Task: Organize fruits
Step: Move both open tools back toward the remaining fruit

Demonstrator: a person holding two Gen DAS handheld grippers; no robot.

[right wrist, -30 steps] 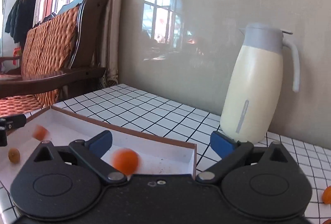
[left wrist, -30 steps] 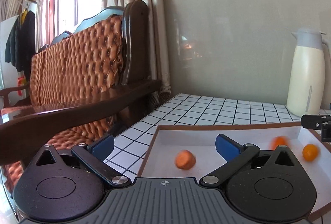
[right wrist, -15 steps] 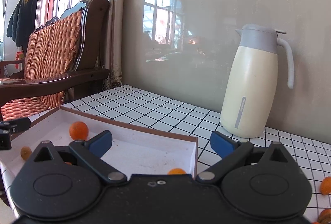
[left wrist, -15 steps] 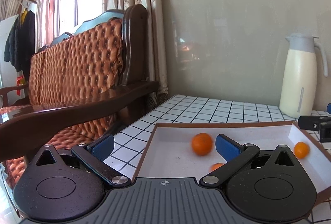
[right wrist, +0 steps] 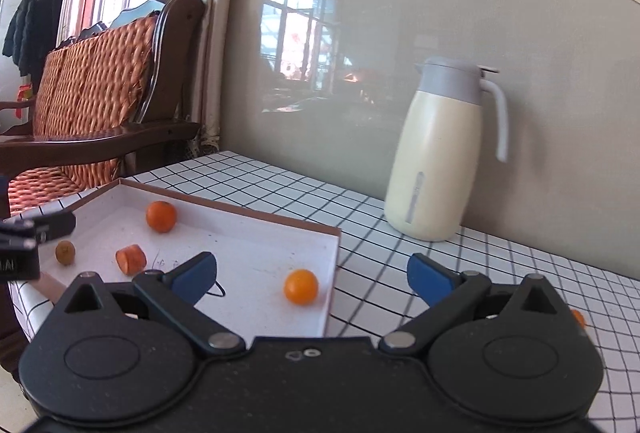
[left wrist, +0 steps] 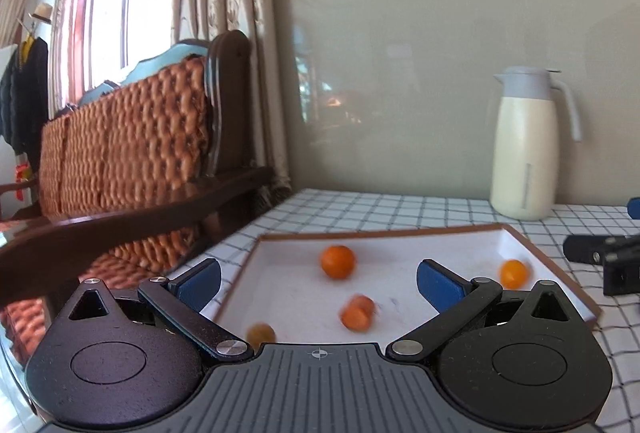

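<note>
Both tools idle. Left gripper [left wrist: 318, 279]: jaws spread wide, nothing between the blue pads; right gripper [right wrist: 312, 273]: same, wide apart and empty.

Fruit location: four pcs lie loose in the shallow white tray [right wrist: 256, 253] w/ brown rim, on the grid-pattern tablecloth [right wrist: 400, 233]; all four well apart from each other.
- Round orange [right wrist: 161, 216], toward the tray's far side; largest pc.
- Smaller orange fruit [right wrist: 301, 286], near the tray's right wall, just ahead of the right gripper.
- Cut orange-red chunk [right wrist: 130, 259], flat-ended, cylinder-like; type not identifiable.
- Small brownish-yellow fruit [right wrist: 65, 252], near the left end, beside the left tool's tip.
One more orange pc [right wrist: 577, 318] sits on the cloth outside the tray, at far right, mostly hidden by the gripper body.

Handling (est.): all pcs look light and small vs. jaw span; the round ones will likely roll on the smooth tray floor if nudged, so come straight down and close across the widest part; skin prob. firm but bruisable, so moderate squeeze only. Cut chunk: grip across the curved side; flat faces may be moist/slippery.

Obstruction: cream thermos jug [right wrist: 436, 161] stands at the back by the wall, well clear of the tray.
</note>
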